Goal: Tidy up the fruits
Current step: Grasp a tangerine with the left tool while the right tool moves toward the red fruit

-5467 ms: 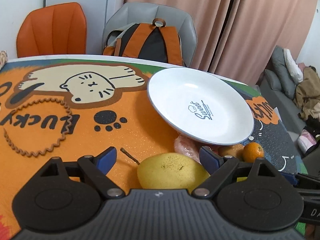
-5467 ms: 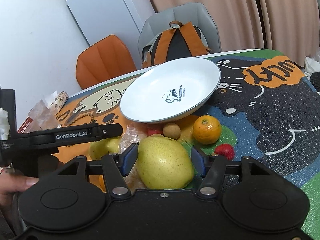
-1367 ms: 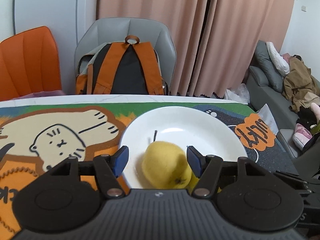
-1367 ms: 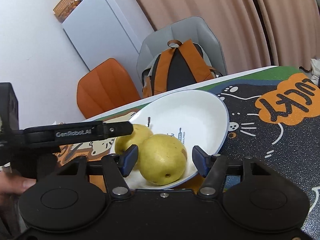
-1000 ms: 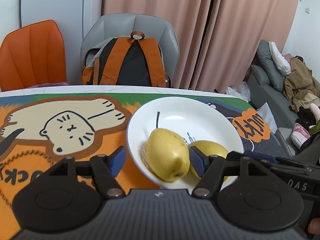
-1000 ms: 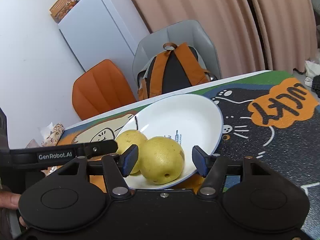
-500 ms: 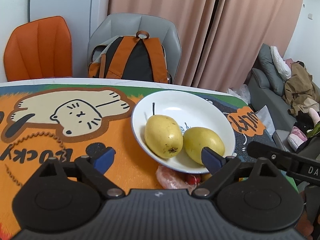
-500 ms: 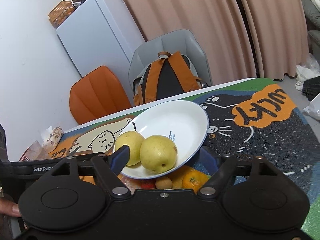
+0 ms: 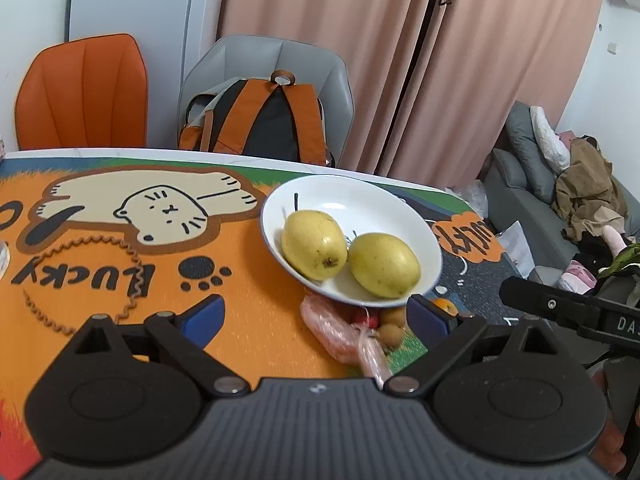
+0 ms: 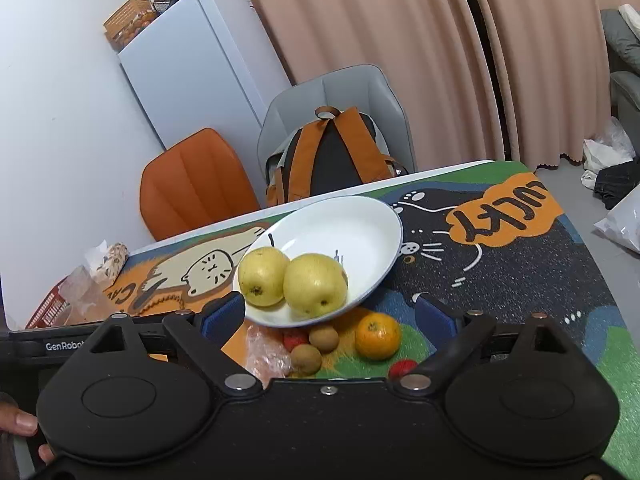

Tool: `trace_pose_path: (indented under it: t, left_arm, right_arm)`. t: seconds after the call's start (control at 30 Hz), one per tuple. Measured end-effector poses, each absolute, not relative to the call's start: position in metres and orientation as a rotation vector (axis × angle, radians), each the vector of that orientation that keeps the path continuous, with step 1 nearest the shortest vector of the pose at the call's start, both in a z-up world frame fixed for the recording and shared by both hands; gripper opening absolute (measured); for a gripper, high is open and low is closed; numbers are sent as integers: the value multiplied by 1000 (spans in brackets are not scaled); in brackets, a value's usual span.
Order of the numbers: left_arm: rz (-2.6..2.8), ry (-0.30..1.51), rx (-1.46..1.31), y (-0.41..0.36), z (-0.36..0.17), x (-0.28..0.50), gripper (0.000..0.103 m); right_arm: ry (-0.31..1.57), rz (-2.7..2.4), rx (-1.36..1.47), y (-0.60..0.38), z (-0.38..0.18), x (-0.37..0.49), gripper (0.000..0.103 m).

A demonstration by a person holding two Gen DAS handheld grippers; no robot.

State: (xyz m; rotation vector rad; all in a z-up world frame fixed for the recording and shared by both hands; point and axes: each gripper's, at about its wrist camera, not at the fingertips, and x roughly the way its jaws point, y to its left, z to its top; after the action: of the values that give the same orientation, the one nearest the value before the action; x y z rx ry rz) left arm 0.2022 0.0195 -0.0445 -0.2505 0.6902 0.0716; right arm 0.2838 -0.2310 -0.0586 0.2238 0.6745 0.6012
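Two yellow pears lie side by side in the white plate (image 9: 360, 208) (image 10: 352, 228): a stemmed pear (image 9: 314, 244) (image 10: 262, 276) and a rounder pear (image 9: 384, 264) (image 10: 316, 284). My left gripper (image 9: 314, 316) hangs short of the plate's near rim, its jaws opening with no fruit gripped. My right gripper (image 10: 328, 314) is likewise back from the plate, its jaws opening and holding nothing. Below the plate's near edge lie an orange (image 10: 377, 336), two small brown fruits (image 10: 324, 338), two small red fruits (image 10: 402, 368) and a pink plastic-wrapped piece (image 9: 336, 328).
The table carries a cartoon cat mat (image 9: 120, 272). Behind it stand an orange chair (image 9: 84, 92) and a grey chair with a backpack (image 9: 272, 120). A red basket (image 10: 44, 308) and bags sit at the table's left end. A sofa (image 9: 520, 176) is at the right.
Both grippers let go of the pears in the plate, widened their jaws and drew back, so the loose fruits in front of the plate have come into view.
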Motion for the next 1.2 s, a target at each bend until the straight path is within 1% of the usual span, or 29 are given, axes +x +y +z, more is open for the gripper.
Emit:
trace_pose_path:
  t: [0.27, 0.33, 0.5, 0.63, 0.77, 0.87, 1.2]
  left_arm:
    - [80, 663, -279, 16, -56, 175, 95]
    - [83, 662, -282, 16, -60, 170, 95]
    - [81, 657, -286, 13, -68, 159, 92]
    - [81, 658, -291, 11, -75, 153, 87]
    - [78, 667, -301, 8, -85, 147, 78]
    - [69, 680, -311, 5, -92, 143, 72]
    - [43, 697, -331, -8, -108, 138, 65]
  right_arm:
    - [670, 603, 199, -238, -63, 265, 91]
    - [674, 602, 196, -239, -65, 261, 87]
    - [677, 604, 189, -241, -71, 250, 85]
    - [677, 601, 184, -242, -76, 244, 85]
    - [677, 595, 175, -245, -82, 238, 85]
    - [686, 589, 174, -248, -88, 235, 81]
    - [708, 580, 156, -257, -104, 229, 76]
